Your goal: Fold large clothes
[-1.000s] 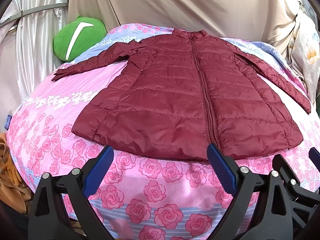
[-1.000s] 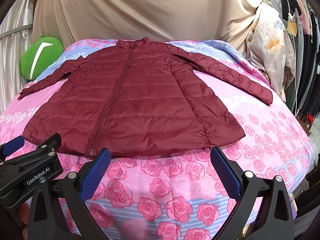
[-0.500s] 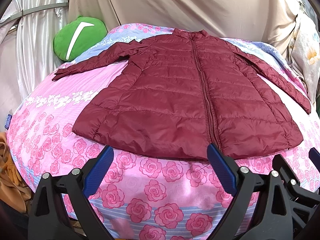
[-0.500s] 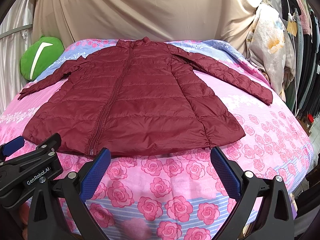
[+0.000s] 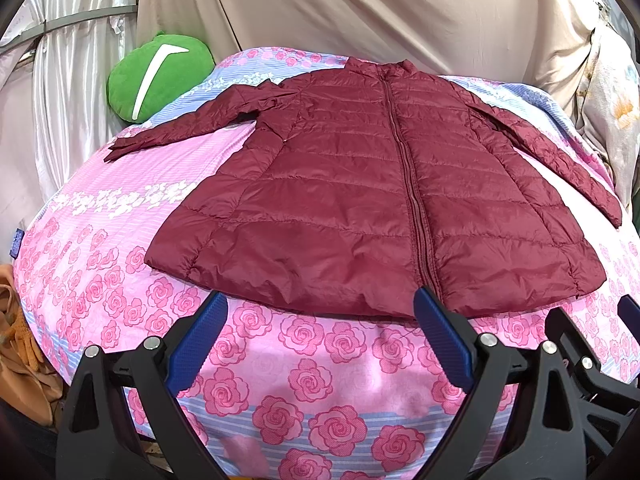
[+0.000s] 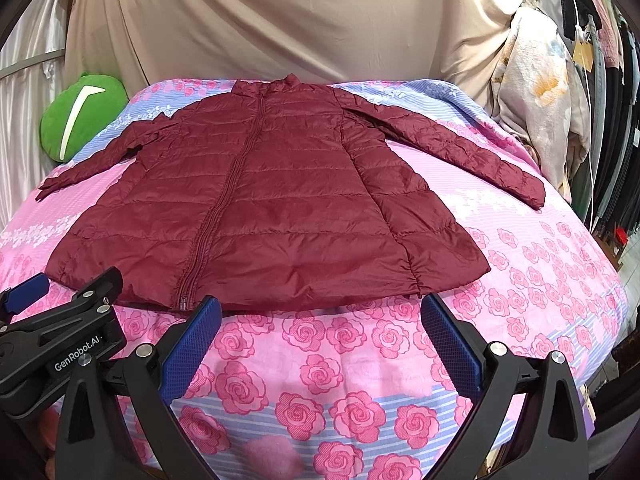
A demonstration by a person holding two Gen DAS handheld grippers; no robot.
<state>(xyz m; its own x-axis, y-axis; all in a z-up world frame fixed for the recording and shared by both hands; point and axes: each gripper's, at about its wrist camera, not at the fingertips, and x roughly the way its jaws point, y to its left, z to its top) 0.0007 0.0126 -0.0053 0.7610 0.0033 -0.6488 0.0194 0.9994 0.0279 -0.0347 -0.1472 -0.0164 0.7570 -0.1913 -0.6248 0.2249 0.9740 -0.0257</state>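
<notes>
A dark red quilted jacket (image 5: pixel 360 200) lies flat and zipped on the bed, collar at the far end, both sleeves spread out to the sides. It also shows in the right wrist view (image 6: pixel 260 208). My left gripper (image 5: pixel 320 320) is open and empty, just short of the hem near the zip. My right gripper (image 6: pixel 320 320) is open and empty, just short of the hem's right half. The left gripper's body shows at the lower left of the right wrist view (image 6: pixel 60 340).
The bed has a pink rose-print sheet (image 5: pixel 312 380). A green cushion (image 5: pixel 156 76) lies at the far left. A beige curtain (image 6: pixel 280 20) hangs behind. Clothes hang at the right (image 6: pixel 540 100). An orange cloth (image 5: pixel 20 360) lies beside the bed at left.
</notes>
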